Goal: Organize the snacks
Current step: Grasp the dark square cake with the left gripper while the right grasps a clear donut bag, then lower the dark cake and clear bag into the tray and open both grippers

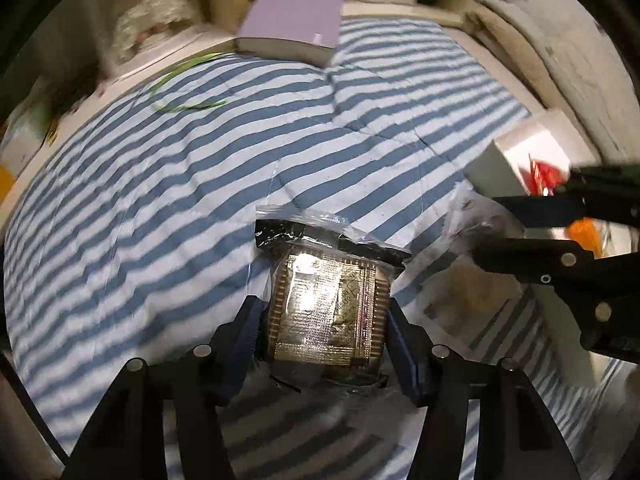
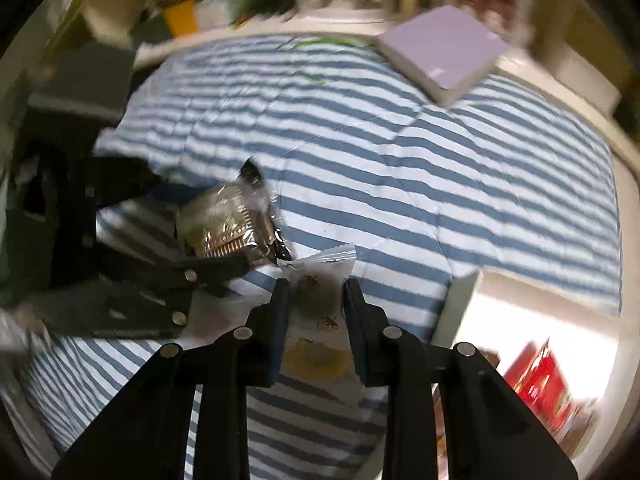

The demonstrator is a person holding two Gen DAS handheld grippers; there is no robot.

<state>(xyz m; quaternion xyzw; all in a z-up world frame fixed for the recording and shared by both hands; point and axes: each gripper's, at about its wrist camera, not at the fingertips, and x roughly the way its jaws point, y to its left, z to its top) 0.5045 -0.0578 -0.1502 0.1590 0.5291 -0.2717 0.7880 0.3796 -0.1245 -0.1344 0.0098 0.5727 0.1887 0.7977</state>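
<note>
A gold-patterned snack packet [image 1: 326,312] in a clear and black wrapper lies on the blue-and-white striped quilt [image 1: 160,168]. My left gripper [image 1: 323,314] has a pad pressed to each side of it. The right wrist view shows that packet [image 2: 220,220] in the left gripper [image 2: 204,224] at the left. My right gripper [image 2: 316,290] is shut on a translucent white packet [image 2: 316,280] with a brown snack inside. Seen from the left wrist, the right gripper [image 1: 486,232] holds it just right of the gold packet.
A white open box [image 2: 460,304] with red packets [image 2: 540,380] inside sits on the quilt at the right; the same box [image 1: 496,172] shows behind the right gripper. A purple book [image 1: 292,20] lies at the quilt's far edge, and a green ribbon [image 1: 180,92] lies at far left.
</note>
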